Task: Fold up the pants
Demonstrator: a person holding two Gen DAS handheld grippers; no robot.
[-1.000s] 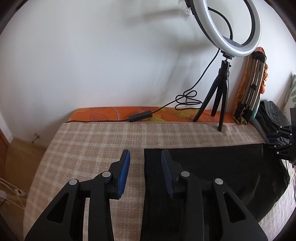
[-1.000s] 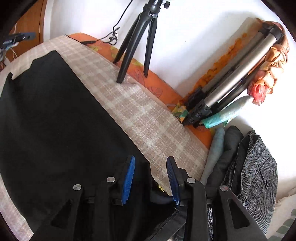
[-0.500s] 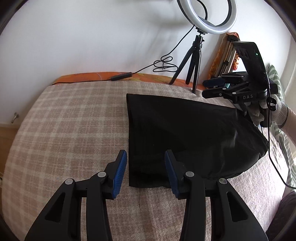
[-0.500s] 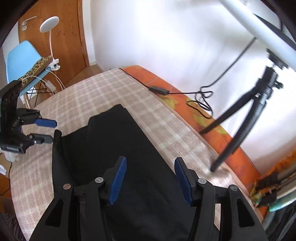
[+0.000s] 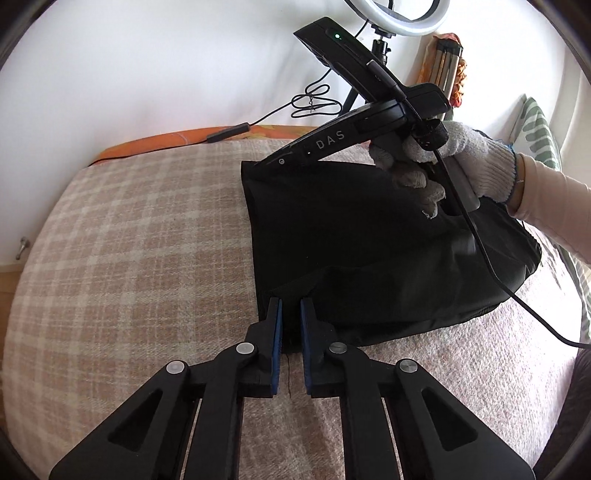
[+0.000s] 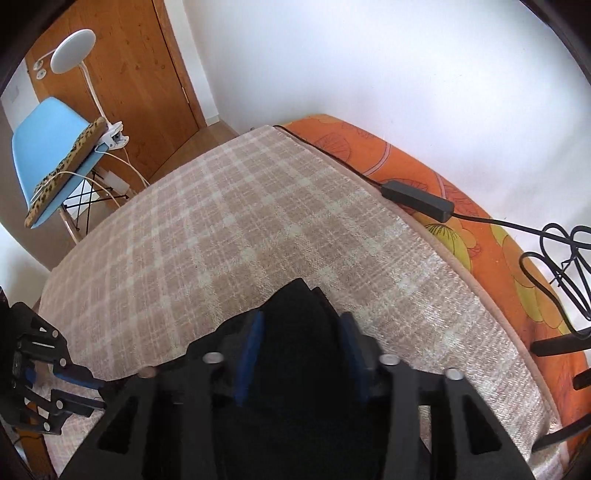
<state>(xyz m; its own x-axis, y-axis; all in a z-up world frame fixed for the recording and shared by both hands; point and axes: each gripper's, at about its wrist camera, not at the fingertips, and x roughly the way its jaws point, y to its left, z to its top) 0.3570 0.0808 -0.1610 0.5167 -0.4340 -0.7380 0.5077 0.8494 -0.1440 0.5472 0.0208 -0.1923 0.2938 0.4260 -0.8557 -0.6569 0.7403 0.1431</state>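
Black pants (image 5: 354, 251) lie folded on a beige plaid blanket (image 5: 140, 258). My left gripper (image 5: 290, 317) is shut on the near left corner of the pants, at the hem. My right gripper (image 6: 301, 332) is over the far left corner; black cloth (image 6: 295, 332) lies between its blue pads, which stand apart. In the left wrist view the right gripper's body (image 5: 354, 136), held by a white-gloved hand (image 5: 443, 155), reaches to that far corner. The left gripper also shows in the right wrist view (image 6: 70, 387).
A ring light on a tripod (image 5: 402, 22) and its cable with inline switch (image 6: 417, 199) sit along the orange bed edge (image 6: 406, 166) by the white wall. A blue chair (image 6: 48, 147) and wooden door (image 6: 129, 74) stand beyond the bed.
My left gripper moved forward and closed on the near corner of the pants. My right gripper swept left across the pants to the far left corner, now over the cloth.
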